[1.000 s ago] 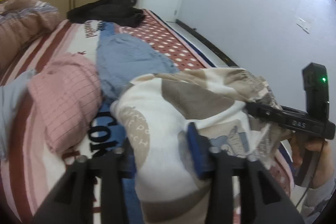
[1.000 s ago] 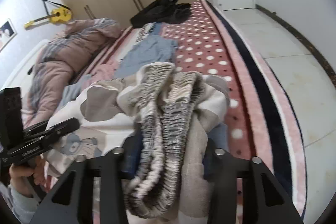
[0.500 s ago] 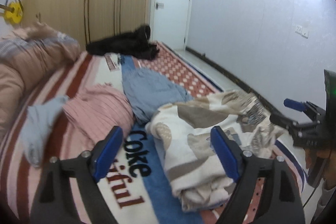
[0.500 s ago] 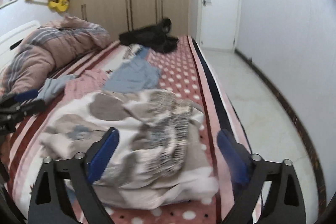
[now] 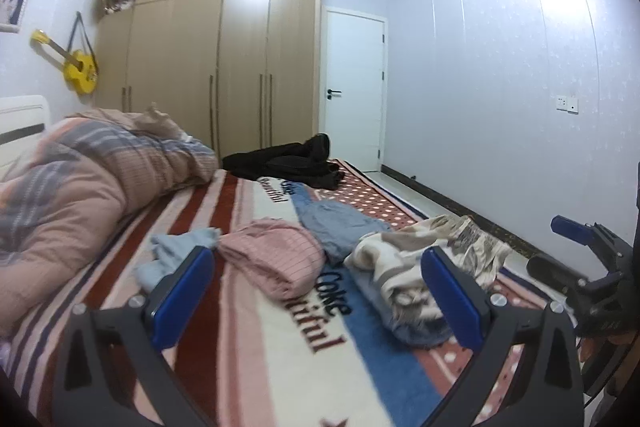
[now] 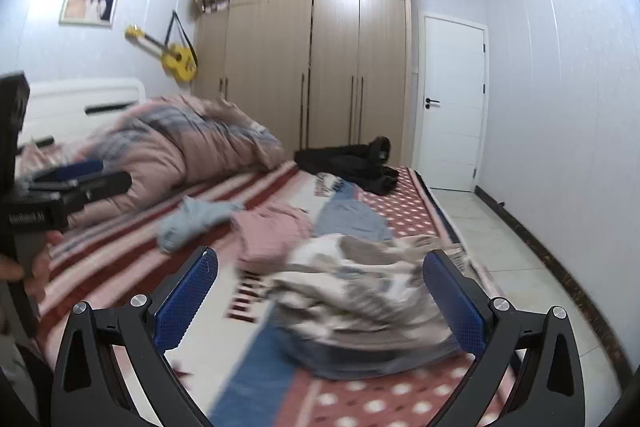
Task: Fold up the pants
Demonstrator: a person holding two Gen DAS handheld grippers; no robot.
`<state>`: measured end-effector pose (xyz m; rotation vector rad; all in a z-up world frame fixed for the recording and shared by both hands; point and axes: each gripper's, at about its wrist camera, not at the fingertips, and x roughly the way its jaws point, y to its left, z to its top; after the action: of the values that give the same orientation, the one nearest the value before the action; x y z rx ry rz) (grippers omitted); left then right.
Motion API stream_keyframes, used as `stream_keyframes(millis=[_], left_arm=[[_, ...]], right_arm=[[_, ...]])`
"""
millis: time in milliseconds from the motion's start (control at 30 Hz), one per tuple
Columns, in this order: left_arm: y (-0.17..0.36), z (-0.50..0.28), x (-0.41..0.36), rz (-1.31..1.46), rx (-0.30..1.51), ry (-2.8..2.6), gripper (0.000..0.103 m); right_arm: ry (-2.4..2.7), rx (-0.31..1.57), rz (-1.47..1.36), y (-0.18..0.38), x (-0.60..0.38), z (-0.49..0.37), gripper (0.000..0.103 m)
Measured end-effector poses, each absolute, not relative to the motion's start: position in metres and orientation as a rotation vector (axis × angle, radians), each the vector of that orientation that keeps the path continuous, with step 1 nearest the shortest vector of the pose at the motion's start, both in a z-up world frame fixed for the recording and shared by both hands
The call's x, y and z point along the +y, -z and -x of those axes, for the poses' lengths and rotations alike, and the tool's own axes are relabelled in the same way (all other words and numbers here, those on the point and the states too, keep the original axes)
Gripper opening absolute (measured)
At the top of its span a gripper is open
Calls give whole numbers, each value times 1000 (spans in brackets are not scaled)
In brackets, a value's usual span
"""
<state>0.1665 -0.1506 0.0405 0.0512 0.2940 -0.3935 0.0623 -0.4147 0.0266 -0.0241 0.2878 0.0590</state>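
The cream and grey-brown patterned pants (image 5: 416, 267) lie bunched on the striped blanket (image 5: 248, 339) near the bed's right edge. They also show in the right wrist view (image 6: 360, 291), blurred. My left gripper (image 5: 320, 291) is open and empty, raised above the bed, back from the pants. My right gripper (image 6: 320, 291) is open and empty, also raised and back from the pants. The right gripper shows at the right edge of the left wrist view (image 5: 588, 259). The left gripper shows at the left of the right wrist view (image 6: 72, 187).
A pink checked garment (image 5: 276, 259), a light blue garment (image 5: 176, 251) and a blue denim piece (image 5: 336, 223) lie on the bed. Black clothing (image 5: 288, 163) sits at the far end. A bunched quilt (image 5: 80, 179) fills the left. The floor (image 6: 500, 227) runs along the right.
Both grippers let go of the pants, opened wide and pulled up and back. The pants dropped onto the blanket in a heap.
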Motion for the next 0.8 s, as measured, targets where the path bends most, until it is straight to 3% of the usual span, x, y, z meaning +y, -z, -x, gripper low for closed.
stream_keyframes(millis=[367,800], left_arm=[[-5,-122,-94,-29,278,275,102],[-1,-121,-75,5,271,250,102]], right_arm=[[-73,245,54,-10,-347,-19,102],[-83,269,70,0,-331,-17,102]])
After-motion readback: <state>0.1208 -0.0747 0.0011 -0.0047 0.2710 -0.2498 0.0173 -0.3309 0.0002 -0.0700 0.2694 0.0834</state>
